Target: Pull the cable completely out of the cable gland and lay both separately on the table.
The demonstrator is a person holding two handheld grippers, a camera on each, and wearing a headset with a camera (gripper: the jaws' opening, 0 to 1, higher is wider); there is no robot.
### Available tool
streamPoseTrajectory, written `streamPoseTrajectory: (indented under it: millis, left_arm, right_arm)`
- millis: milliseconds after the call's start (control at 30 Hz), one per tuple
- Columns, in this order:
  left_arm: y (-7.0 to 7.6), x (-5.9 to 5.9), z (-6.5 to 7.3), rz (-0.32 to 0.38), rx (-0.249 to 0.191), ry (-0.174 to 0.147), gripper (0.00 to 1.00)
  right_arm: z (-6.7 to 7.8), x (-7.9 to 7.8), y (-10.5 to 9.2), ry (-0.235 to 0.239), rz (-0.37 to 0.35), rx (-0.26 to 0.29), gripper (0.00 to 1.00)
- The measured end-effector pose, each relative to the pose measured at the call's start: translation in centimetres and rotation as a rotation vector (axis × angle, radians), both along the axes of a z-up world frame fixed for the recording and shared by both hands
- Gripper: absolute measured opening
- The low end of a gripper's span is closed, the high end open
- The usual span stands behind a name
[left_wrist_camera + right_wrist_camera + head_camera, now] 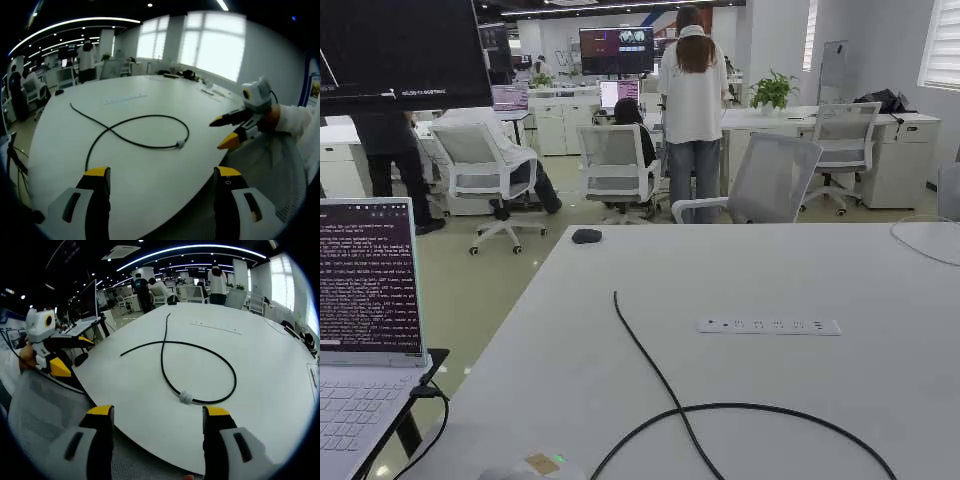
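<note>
A black cable (660, 385) lies in a crossed loop on the white table (840, 420). In the left gripper view the cable (150, 117) ends in a small pale cable gland (180, 144), still threaded on it. My left gripper (162, 175) hangs open off the near table edge, well short of the gland. My right gripper (217, 135) comes in from the right, open and empty. In the right gripper view the gland (185, 397) lies just beyond my open right gripper (157, 412). The left gripper (75, 356) shows at the left, off the table.
An open laptop (360, 330) stands at the left on a side stand. A flush power strip (769, 326) sits mid-table, a dark mouse (586, 236) at the far edge and a thin pale wire (925, 240) at the right. Office chairs (770, 180) and people stand beyond the table.
</note>
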State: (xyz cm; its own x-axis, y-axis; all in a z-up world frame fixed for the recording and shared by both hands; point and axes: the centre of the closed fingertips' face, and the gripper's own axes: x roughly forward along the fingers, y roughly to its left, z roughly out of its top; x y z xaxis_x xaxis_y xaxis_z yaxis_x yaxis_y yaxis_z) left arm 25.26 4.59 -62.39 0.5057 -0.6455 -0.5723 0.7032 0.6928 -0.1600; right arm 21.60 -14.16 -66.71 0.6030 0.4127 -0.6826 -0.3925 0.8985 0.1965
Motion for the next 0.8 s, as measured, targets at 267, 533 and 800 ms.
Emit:
streamPoseTrajectory:
  millis: [267, 533, 800]
  left_arm:
    - [-0.04, -0.04, 0.06, -0.014, 0.024, -0.02, 0.84]
    - [0.26, 0.2, 0.14, 0.007, 0.01, -0.011, 0.83]
    - [0.11, 0.05, -0.08, -0.003, 0.02, -0.005, 0.83]
  right_arm:
    - [-0.31, -0.23, 0.06, 0.018, 0.001, 0.004, 0.78]
    - [-0.34, -0.23, 0.1, 0.021, 0.001, 0.008, 0.77]
    - [-0.11, 0.12, -0.81, 0.012, -0.05, 0.027, 0.77]
